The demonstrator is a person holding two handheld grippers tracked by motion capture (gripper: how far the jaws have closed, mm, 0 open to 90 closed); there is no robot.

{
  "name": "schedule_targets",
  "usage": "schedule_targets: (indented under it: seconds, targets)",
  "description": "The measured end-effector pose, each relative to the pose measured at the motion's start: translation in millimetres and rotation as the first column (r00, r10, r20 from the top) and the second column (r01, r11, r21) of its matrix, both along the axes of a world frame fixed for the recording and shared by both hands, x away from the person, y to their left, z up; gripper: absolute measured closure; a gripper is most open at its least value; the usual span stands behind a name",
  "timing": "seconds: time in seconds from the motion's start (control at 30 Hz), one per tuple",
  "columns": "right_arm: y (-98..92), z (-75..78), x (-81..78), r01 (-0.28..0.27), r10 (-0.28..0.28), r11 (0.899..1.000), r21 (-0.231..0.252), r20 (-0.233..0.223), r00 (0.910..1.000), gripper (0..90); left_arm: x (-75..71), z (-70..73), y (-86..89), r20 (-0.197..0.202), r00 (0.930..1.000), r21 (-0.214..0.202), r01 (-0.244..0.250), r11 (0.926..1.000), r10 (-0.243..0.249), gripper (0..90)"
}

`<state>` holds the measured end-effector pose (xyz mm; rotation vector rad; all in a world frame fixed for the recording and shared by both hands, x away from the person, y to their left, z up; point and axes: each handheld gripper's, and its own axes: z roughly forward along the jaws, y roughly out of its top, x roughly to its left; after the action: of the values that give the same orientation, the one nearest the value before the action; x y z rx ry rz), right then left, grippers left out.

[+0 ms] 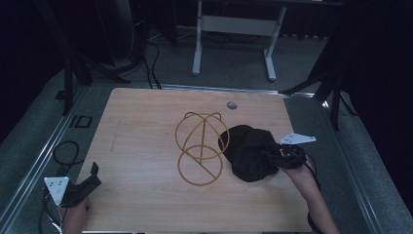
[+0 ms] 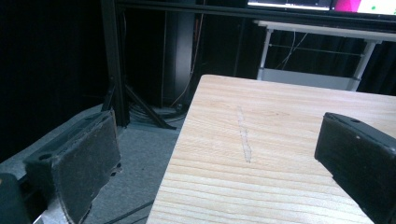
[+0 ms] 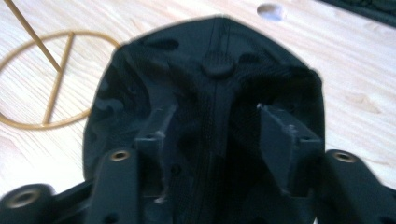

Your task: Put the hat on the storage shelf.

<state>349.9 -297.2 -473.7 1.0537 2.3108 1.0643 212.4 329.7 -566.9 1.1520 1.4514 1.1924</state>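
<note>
Black cap [image 1: 249,152]: soft dark fabric, crown button on top w/ seams running out from it, lay on the counter [image 1: 146,195] right of centre, touching the right side of a gold wire stand [image 1: 199,147]. Stand: thin rings and straight rods, base ring flat on the wood.

Right hand-held gripper [image 1: 272,157], at the cap's right edge: jaws spread, one either side of the cap's centre seam; whether the pads pressed the fabric could not be told. Left hand-held gripper [image 1: 92,175], near-left corner of the counter: jaws spread wide, nothing between them.

Counter: pale wood grain, faint lengthwise scuff at left, small round grey hole [image 1: 232,105] near the far edge. Room: dim; grey floor, black cables [image 1: 65,151] at left, white-legged table frame [image 1: 234,39] beyond.
</note>
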Motion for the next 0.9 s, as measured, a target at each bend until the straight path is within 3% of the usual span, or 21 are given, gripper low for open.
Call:
schedule_targets:
  seconds: [0.17, 0.3, 0.47, 0.57, 0.9]
  targets:
    - [4.7, -11.7, 4.6, -0.005, 0.004, 1.0, -0.031, -0.042, 0.9991, 58.6, 0.1, -0.1, -0.4, 0.001, 1.0, 0.005, 0.001, 1.0, -0.001, 0.5]
    - [7.9, -21.1, 5.4, 0.008, -0.011, 0.998, -0.063, -0.048, 0.9988, 65.3, 0.3, 0.0, -0.4, -0.001, 1.0, 0.006, 0.002, 1.0, -0.002, 0.5]
    - [7.4, -25.3, 6.3, 0.033, -0.035, 0.999, -0.025, -0.054, 0.9979, 81.3, 0.1, 0.0, -0.6, 0.0, 1.0, 0.005, 0.002, 1.0, -0.002, 0.5]
    - [7.0, -24.9, 5.5, 0.048, -0.048, 0.999, -0.013, -0.045, 0.9978, 85.9, 0.1, 0.0, -0.4, 0.0, 1.0, 0.005, 0.002, 1.0, -0.002, 0.5]
    - [5.0, -23.4, 2.2, 0.078, -0.078, 0.996, 0.043, -0.015, 0.9969, 87.2, -0.1, 0.0, -0.4, 0.0, 1.0, 0.003, 0.003, 1.0, -0.003, 0.5]
